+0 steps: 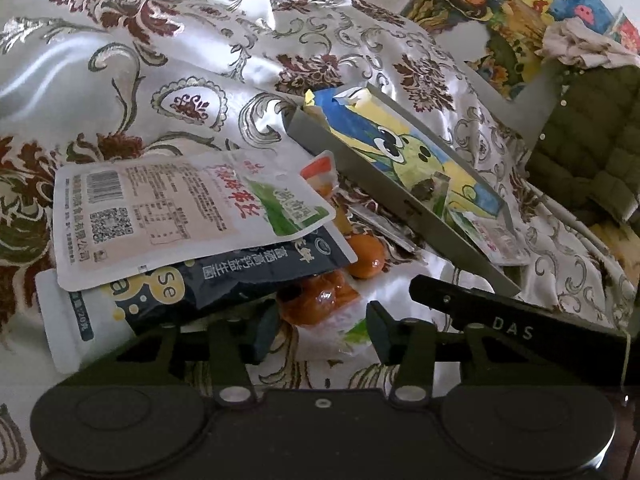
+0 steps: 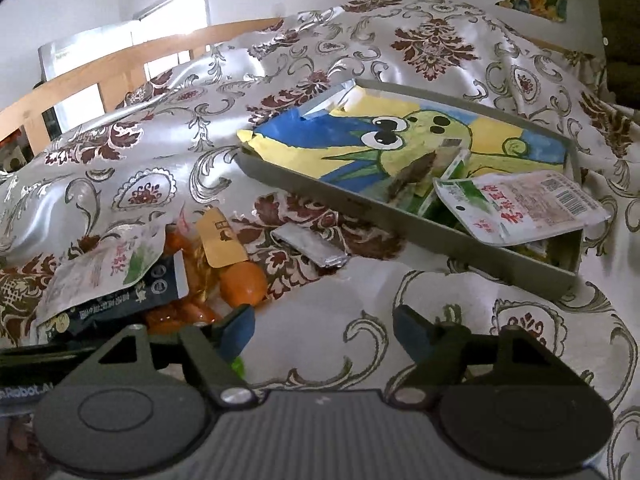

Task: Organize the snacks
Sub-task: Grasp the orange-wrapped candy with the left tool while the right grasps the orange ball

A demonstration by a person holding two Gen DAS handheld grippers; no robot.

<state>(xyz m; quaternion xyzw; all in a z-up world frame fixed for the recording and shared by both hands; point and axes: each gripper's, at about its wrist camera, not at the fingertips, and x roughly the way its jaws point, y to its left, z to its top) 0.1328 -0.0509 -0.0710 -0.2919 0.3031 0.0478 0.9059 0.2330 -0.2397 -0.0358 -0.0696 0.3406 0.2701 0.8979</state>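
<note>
On the left of the counter, which is covered by a shiny flowered cloth [image 1: 168,60], lies a pile of snacks: a white packet [image 1: 176,208] on top of a dark packet [image 1: 240,276], with orange wrapped snacks [image 1: 320,300] under them. The left gripper [image 1: 322,330] has its fingers half spread around an orange snack, and I cannot tell if they press it. To the right, the right gripper [image 2: 323,332] hangs with its fingers wide apart over bare cloth, and the grey tray [image 2: 360,204] with a frog drawing holds another white packet [image 2: 520,204]
</note>
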